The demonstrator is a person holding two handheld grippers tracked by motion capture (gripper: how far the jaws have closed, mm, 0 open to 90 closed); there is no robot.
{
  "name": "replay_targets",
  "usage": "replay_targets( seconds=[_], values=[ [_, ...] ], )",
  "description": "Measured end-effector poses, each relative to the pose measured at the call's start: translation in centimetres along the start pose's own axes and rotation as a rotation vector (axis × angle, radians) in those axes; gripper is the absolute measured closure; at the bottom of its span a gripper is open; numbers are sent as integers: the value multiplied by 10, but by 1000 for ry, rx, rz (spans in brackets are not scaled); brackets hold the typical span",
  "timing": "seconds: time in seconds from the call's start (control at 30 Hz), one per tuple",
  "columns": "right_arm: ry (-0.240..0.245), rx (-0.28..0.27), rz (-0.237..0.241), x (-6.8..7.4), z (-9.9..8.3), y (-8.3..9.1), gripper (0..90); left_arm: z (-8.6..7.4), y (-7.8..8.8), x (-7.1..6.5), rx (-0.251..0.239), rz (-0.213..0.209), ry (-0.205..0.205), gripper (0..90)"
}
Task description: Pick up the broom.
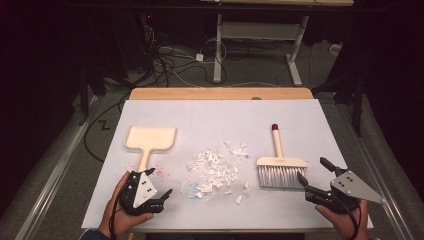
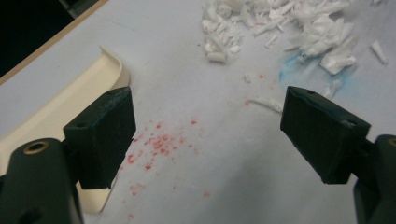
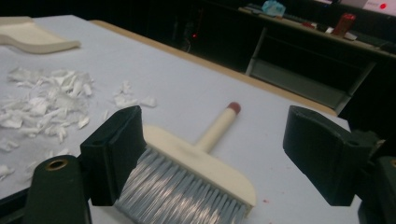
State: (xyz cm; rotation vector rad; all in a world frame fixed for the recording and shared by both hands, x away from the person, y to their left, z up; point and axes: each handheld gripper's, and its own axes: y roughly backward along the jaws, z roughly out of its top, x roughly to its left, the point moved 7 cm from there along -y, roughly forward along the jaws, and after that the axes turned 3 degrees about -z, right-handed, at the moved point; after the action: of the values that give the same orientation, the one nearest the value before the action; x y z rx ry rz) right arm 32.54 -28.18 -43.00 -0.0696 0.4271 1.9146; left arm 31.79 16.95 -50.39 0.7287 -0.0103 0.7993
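left gripper (image 1: 161,183): jaws spread, empty, beside the handle of the cream plastic dustpan (image 1: 150,138) | right gripper (image 1: 313,175): jaws spread, empty, just right of the cream hand brush with grey bristles and red-tipped handle (image 1: 279,165) | pile of white paper scraps (image 1: 218,170): on the white table sheet (image 1: 215,120), between dustpan and brush | writing: none readable

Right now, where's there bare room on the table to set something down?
Bare: the far strip of the white mat beyond the dustpan and brush. Crowded: the middle, where paper scraps lie between them, and the near corners, where the left gripper and right gripper hover.
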Motion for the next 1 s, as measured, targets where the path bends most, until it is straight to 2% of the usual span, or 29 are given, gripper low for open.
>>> replay_targets(
  seconds=[0.03, 0.17, 0.33, 0.5, 0.53, 0.6, 0.63, 0.7, 0.73, 0.87, 0.9, 0.97, 1.0],
  values=[
    [-28, -10, 6, -2, 3, 3, 221, 2, 1, 1, -4, 1, 5, 172],
    [-26, -28, -11, -5, 7, 7, 223, 5, 4, 4, -28, 6, 12, 171],
    [-39, 19, -14, -5, -3, 2, 227, 2, -3, 5, -27, -21, 35, 171],
    [-43, 38, -20, -5, -3, -6, 230, 3, -5, -5, -19, -43, 2, 171],
    [-18, 58, -33, -6, -4, -13, 235, 3, -6, -6, -18, -43, -4, 171],
    [-37, 104, -28, -7, -5, -23, 238, 2, -6, -7, -13, -46, -6, 171],
    [-37, 104, -28, -7, -5, -23, 238, 2, -6, -7, -9, -45, -8, 171],
    [-30, 140, -38, -9, -6, -35, 240, 1, -7, -7, -4, -47, -11, 171],
    [-38, 186, -32, -11, -7, -49, 247, 0, -7, -7, -1, -48, -13, 171],
    [-53, 263, -34, -18, -8, -79, 265, -1, -8, -9, 6, -53, -23, 171],
    [-74, 279, -41, -20, -8, -87, 275, -1, -9, -9, 8, -53, -24, 171],
    [-113, 337, -4, -20, -9, -103, 286, -1, -9, -9, 9, -55, -25, 171],
    [-112, 365, 3, -19, -9, -111, 326, -1, -10, -10, 14, -57, -27, 171]
  ],
)
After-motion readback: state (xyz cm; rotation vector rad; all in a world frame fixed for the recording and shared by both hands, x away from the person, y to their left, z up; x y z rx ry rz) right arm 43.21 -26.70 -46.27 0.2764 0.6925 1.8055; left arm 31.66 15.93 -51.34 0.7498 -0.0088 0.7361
